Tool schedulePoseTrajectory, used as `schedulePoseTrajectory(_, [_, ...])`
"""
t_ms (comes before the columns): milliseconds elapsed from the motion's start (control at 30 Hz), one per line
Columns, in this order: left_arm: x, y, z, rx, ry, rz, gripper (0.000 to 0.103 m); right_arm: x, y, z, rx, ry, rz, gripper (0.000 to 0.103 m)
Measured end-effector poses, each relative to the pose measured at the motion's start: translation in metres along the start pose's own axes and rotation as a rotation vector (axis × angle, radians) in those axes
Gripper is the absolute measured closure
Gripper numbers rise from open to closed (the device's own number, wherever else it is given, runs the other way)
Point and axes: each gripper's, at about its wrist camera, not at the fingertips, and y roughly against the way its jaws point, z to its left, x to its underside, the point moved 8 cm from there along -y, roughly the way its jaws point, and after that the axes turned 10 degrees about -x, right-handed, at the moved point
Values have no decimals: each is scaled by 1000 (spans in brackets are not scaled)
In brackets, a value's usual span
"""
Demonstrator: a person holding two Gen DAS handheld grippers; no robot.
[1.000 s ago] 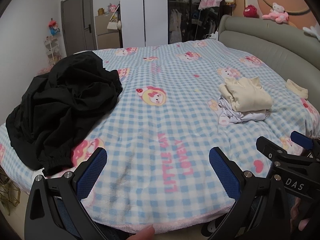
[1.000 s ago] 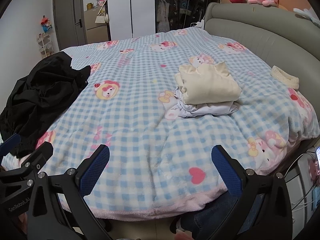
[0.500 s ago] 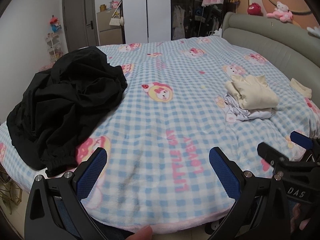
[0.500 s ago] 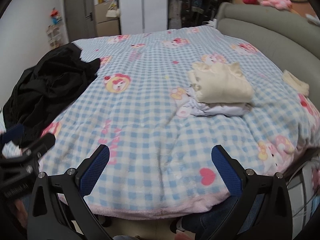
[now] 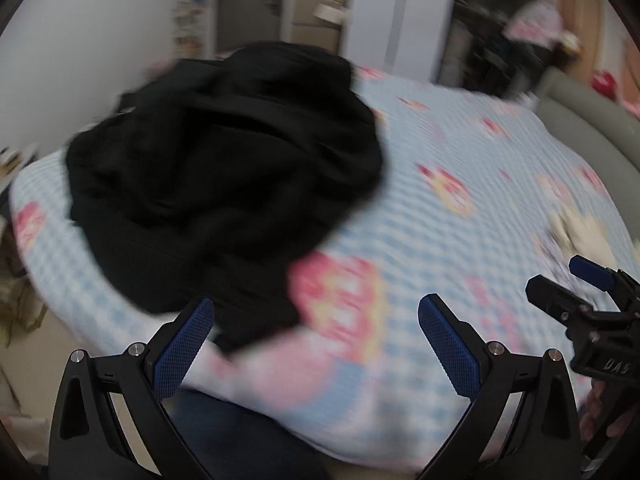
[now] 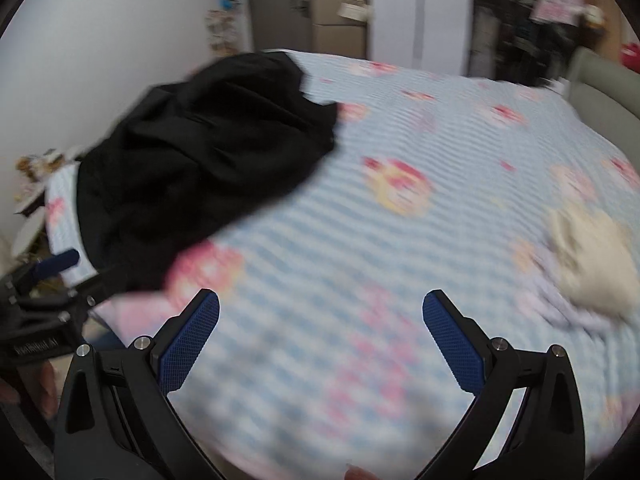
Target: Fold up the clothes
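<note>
A crumpled heap of black clothing (image 5: 224,168) lies on the left side of the bed (image 5: 460,240), also seen as the black heap (image 6: 200,160) in the right wrist view. My left gripper (image 5: 316,320) is open, its left pad just short of the heap's near edge. My right gripper (image 6: 320,316) is open over bare blanket (image 6: 360,248), to the right of the heap. A folded cream garment (image 6: 596,256) sits on a pale folded one at the right, blurred. The right gripper (image 5: 588,292) also shows at the left view's edge.
The bed wears a blue checked blanket with pink cartoon prints and has a grey padded headboard (image 6: 604,92) at the right. A white wardrobe (image 6: 416,12) and a grey door (image 6: 276,4) stand behind. Clutter (image 6: 36,168) sits beside the bed's left edge.
Both views have swung left and closer to the black heap, which now fills the upper left. The frames are motion-blurred. Both grippers remain open.
</note>
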Motion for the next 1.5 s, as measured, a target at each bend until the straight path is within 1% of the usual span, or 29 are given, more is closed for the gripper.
schedulePoseTrajectory(67, [-12, -14, 33, -30, 59, 3, 0, -20, -31, 31, -52, 32, 21, 0])
schedulePoseTrajectory(167, [-24, -37, 70, -39, 125, 14, 1, -40, -74, 71, -76, 92, 59, 0])
schedulePoseTrajectory(233, [-30, -52, 88, -28, 163, 21, 8, -46, -97, 95, -108, 125, 76, 2])
schedulePoseTrajectory(267, [-30, -59, 96, -35, 180, 33, 13, -46, -109, 104, -123, 133, 89, 2])
schedulePoseTrajectory(300, [-29, -67, 103, -39, 197, 45, 15, -42, -121, 110, -136, 130, 110, 2])
schedulePoseTrajectory(367, [-22, -82, 114, -22, 222, 69, 15, -33, -144, 119, -164, 118, 155, 3])
schedulePoseTrajectory(467, [-13, -99, 124, 4, 223, 91, 16, -8, -166, 128, -224, 81, 228, 6])
schedulePoseTrajectory(533, [-10, -108, 125, 19, 219, 104, 15, 3, -175, 133, -229, 90, 251, 6])
schedulePoseTrajectory(600, [-6, -120, 123, 57, 235, 148, 15, 10, -185, 134, -219, 83, 276, 6])
schedulePoseTrajectory(633, [-4, -125, 121, 74, 246, 171, 15, 14, -192, 134, -229, 62, 300, 7])
schedulePoseTrajectory(667, [-3, -126, 119, 84, 251, 180, 15, 18, -197, 133, -246, 36, 325, 8])
schedulePoseTrajectory(700, [-4, -123, 117, 94, 249, 164, 15, 23, -200, 132, -275, 2, 349, 15])
schedulePoseTrajectory(733, [-6, -116, 114, 114, 246, 141, 15, 25, -201, 130, -306, -29, 360, 21])
schedulePoseTrajectory(767, [-7, -109, 111, 136, 242, 117, 15, 26, -197, 129, -340, -58, 352, 37])
schedulePoseTrajectory(800, [-9, -102, 108, 159, 238, 92, 15, 25, -193, 128, -352, -67, 336, 57])
schedulePoseTrajectory(833, [-9, -96, 102, 187, 227, 76, 15, 23, -187, 126, -335, -49, 310, 65])
schedulePoseTrajectory(867, [-9, -93, 95, 217, 205, 77, 16, 20, -180, 124, -314, -28, 283, 83])
schedulePoseTrajectory(900, [-7, -93, 86, 232, 173, 85, 20, 17, -174, 122, -290, -6, 255, 91])
schedulePoseTrajectory(967, [-4, -99, 67, 238, 92, 103, 24, 10, -159, 117, -256, 12, 203, 95])
schedulePoseTrajectory(1033, [1, -104, 49, 231, 34, 125, 30, 8, -148, 111, -241, 15, 177, 96])
schedulePoseTrajectory(1133, [-2, -109, 32, 236, 10, 147, 52, 8, -134, 103, -208, 35, 150, 98])
schedulePoseTrajectory(1167, [-2, -110, 26, 244, 11, 156, 70, 7, -129, 102, -197, 41, 135, 98])
schedulePoseTrajectory(1200, [-2, -109, 22, 261, 23, 167, 80, 6, -123, 98, -188, 42, 121, 99])
schedulePoseTrajectory(1233, [-2, -109, 16, 276, 27, 176, 83, 5, -116, 94, -174, 44, 106, 99])
schedulePoseTrajectory(1267, [-3, -108, 10, 287, 12, 177, 92, 3, -109, 89, -161, 47, 91, 99])
schedulePoseTrajectory(1300, [-5, -105, 3, 298, -12, 170, 95, 1, -102, 85, -153, 48, 79, 99])
schedulePoseTrajectory(1367, [-10, -100, -14, 323, -59, 147, 98, -2, -87, 73, -135, 46, 56, 100])
schedulePoseTrajectory(1500, [-15, -79, -55, 366, -156, 97, 99, 0, -56, 47, -81, 37, 19, 100])
